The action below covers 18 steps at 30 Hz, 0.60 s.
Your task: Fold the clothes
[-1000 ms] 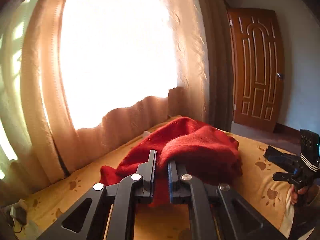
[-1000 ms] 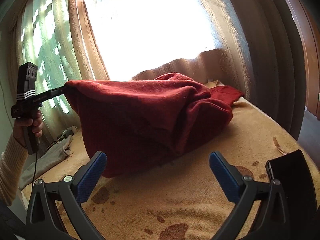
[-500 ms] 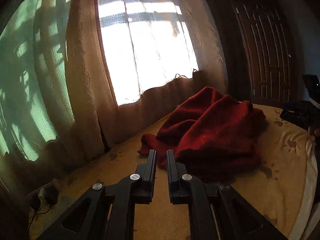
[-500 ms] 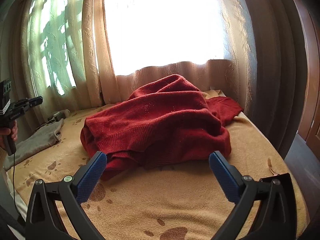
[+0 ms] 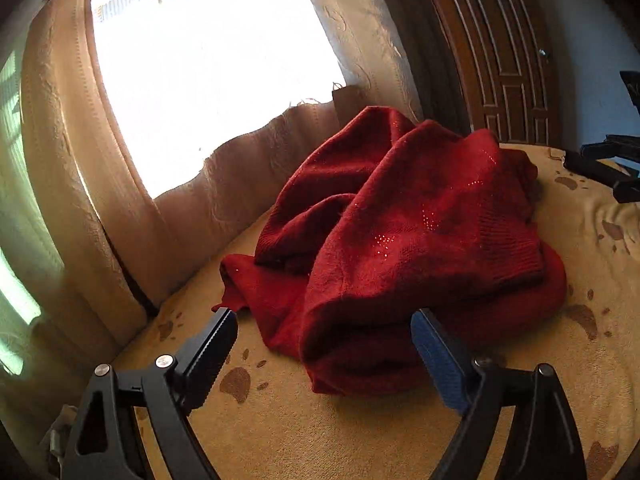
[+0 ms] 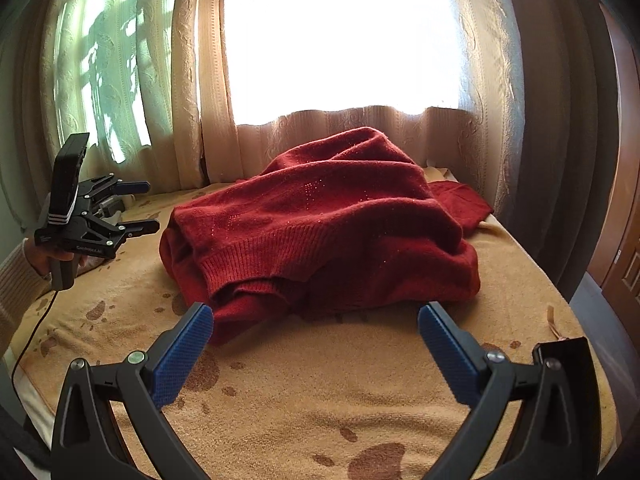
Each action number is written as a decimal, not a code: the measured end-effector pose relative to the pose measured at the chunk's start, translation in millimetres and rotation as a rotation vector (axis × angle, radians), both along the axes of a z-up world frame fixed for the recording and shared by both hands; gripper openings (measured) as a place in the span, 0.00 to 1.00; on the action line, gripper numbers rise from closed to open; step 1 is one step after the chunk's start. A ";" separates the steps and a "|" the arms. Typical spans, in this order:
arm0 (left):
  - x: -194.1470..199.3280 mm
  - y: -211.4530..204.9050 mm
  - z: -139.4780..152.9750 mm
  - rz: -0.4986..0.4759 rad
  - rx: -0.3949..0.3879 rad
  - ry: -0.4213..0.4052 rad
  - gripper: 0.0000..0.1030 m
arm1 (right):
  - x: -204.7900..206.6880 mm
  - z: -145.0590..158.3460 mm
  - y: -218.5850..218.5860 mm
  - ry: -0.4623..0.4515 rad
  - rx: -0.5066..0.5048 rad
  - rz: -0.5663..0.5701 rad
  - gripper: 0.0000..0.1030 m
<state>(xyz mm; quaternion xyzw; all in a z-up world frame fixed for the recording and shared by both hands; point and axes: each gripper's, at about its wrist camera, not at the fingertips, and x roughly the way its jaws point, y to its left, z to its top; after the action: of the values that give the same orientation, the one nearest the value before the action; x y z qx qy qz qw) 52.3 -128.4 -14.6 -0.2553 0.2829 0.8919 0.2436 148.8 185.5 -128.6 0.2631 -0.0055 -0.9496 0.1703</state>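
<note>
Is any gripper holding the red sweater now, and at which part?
Nothing is held. The left gripper is opening, the right gripper stands open; the red sweater lies free.

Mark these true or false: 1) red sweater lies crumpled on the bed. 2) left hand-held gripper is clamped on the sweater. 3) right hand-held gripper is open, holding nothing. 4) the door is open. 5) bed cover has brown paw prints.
1) True: the red sweater lies heaped on the bed cover.
2) False: the left hand-held gripper is opening; its pads press on nothing.
3) True: the right hand-held gripper is open and empty.
4) False: the door is closed.
5) True.
</note>
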 end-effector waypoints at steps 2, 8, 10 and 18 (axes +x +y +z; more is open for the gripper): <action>-8.7 7.0 -10.2 -0.044 -0.065 -0.013 0.88 | -2.8 -2.8 0.7 -0.011 -0.012 0.001 1.00; -42.8 12.4 -26.5 -0.076 -0.062 -0.095 0.88 | -6.2 -13.1 -1.5 -0.031 0.000 -0.005 1.00; -50.4 11.2 -26.6 -0.094 -0.017 -0.124 0.83 | -7.6 -13.5 -1.6 -0.039 -0.003 0.001 1.00; -41.7 5.7 -17.8 -0.068 0.122 -0.162 0.06 | -9.2 -14.3 6.5 -0.045 -0.042 -0.001 1.00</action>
<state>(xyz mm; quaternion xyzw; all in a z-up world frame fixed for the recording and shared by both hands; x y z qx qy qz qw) 10.7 -122.7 -32.4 -0.3015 0.2160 0.8752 0.3107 139.6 192.0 -143.0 0.2809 -0.0294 -0.9432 0.1749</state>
